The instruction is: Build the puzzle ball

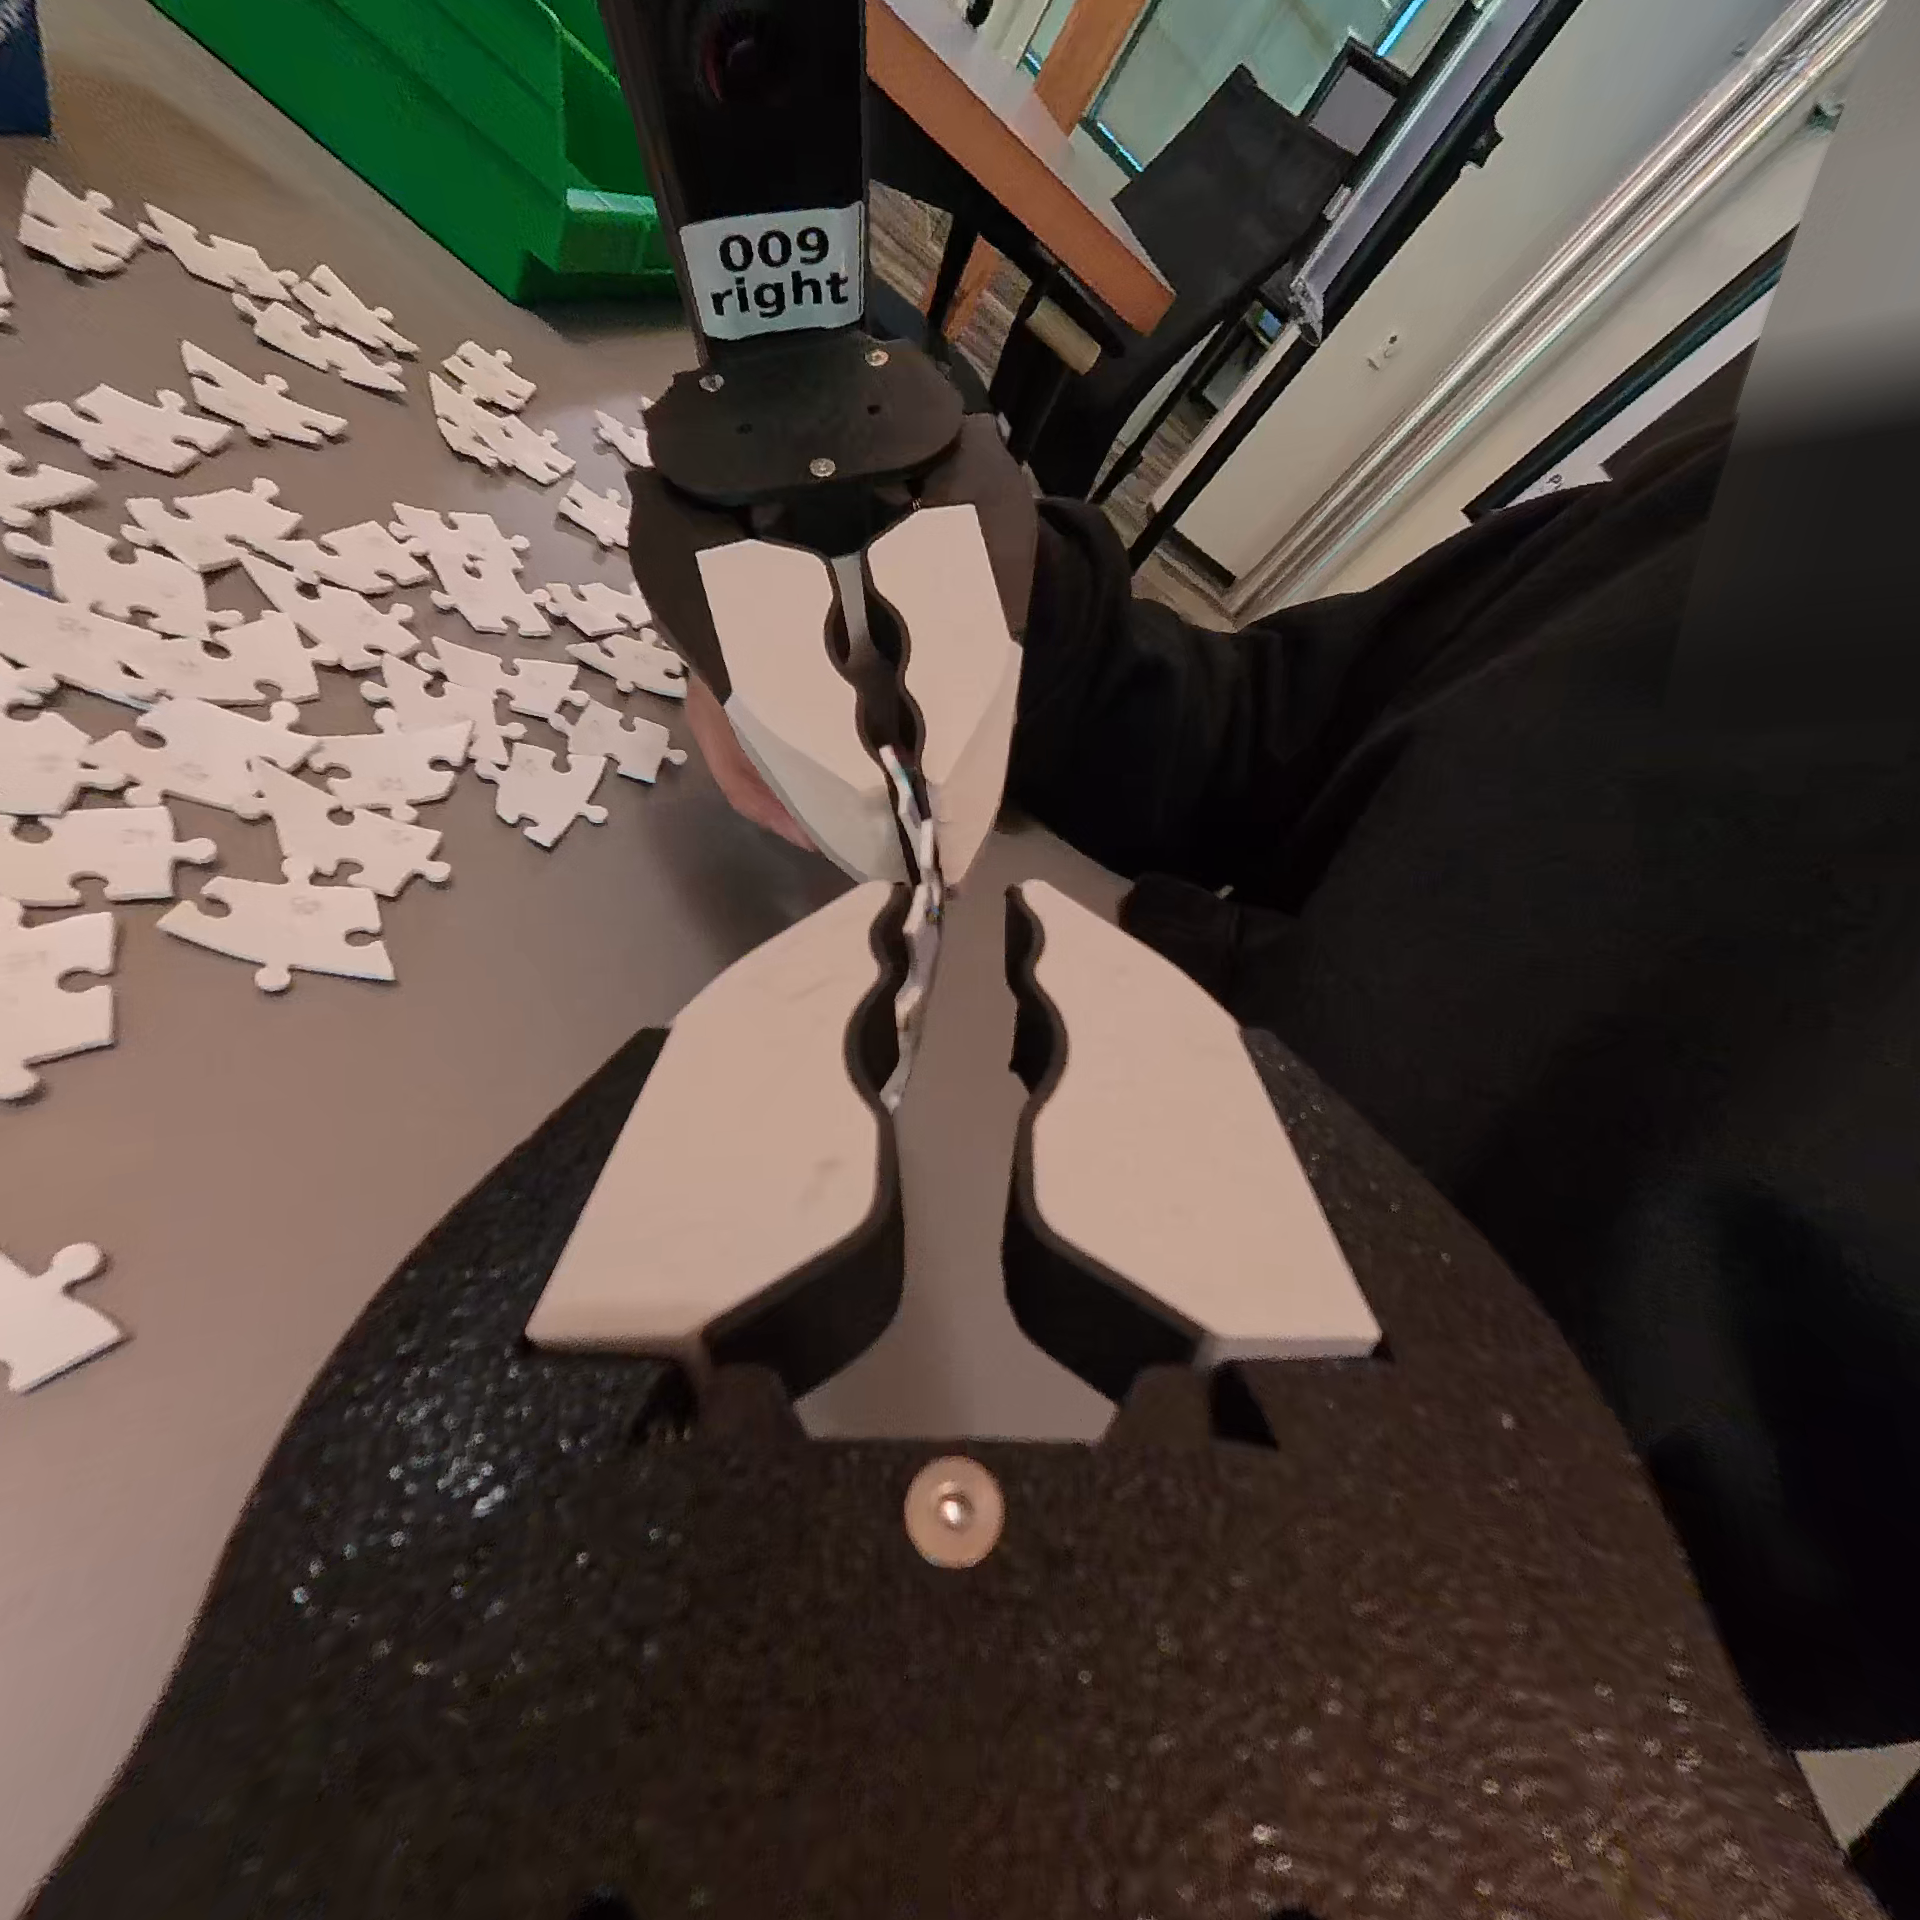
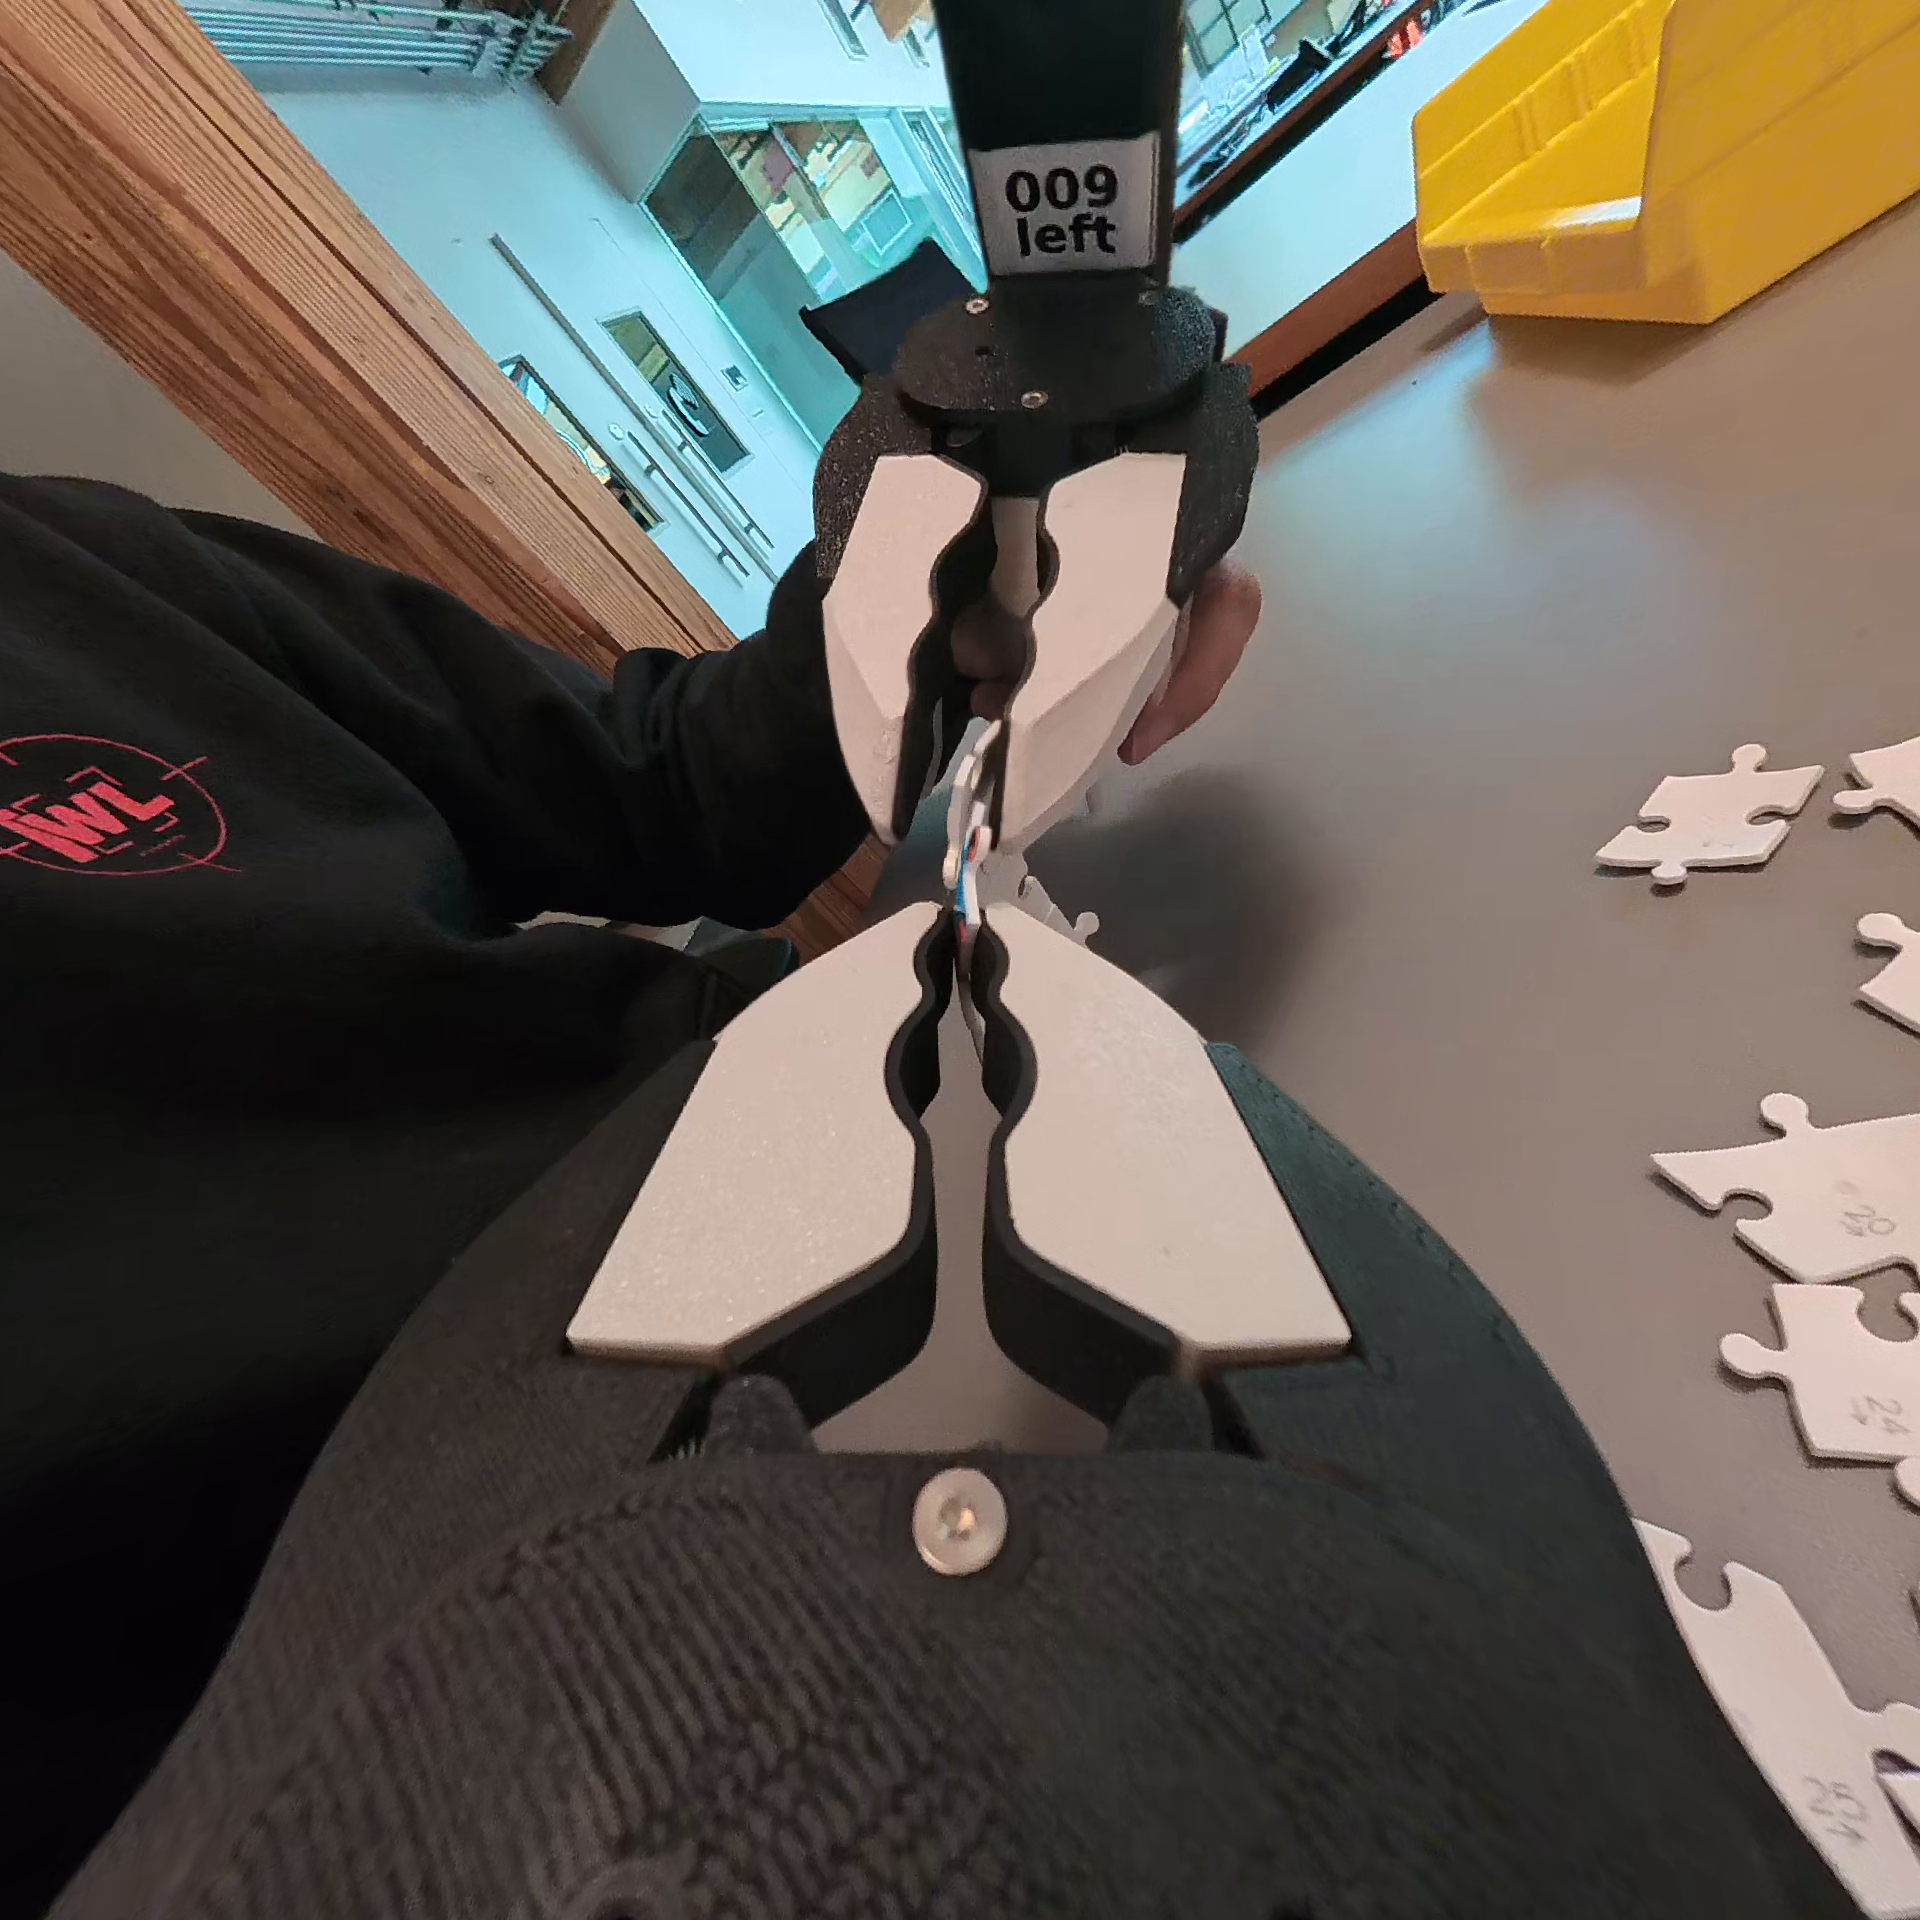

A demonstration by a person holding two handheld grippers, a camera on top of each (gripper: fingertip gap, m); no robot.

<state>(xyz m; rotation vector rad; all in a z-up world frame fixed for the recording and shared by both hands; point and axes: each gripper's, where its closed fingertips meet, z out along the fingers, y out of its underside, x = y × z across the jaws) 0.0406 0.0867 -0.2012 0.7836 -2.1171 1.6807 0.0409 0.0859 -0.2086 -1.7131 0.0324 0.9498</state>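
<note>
The held piece (image 1: 920,966), seen edge-on with a dark printed face, hangs in the air above the bench (image 1: 364,1195), between the two hand-held grippers, which meet tip to tip; I cannot tell whether it is one piece or several joined. My right hand-held gripper (image 2: 961,925) pinches it at the fingertips, jaws pressed together on its edge. My left hand-held gripper (image 1: 954,899) is spread: the piece lies along one finger, and the other finger stands clear of it with the grey bench showing through the gap. Loose pieces (image 1: 281,925) lie scattered white side up on the bench, to the left in my left wrist view and to the right in my right wrist view, some touching or overlapping; several bear small faint numbers. Each hand-held gripper's black stem carries a white label (image 1: 771,272) with black print. A green bin (image 1: 468,135) stands beyond the pieces on one side, a yellow bin (image 2: 1621,187) on the other. My hand (image 2: 1195,665) grips the left tool from a black sleeve, and the black top shows a red round logo (image 2: 104,805).
</note>
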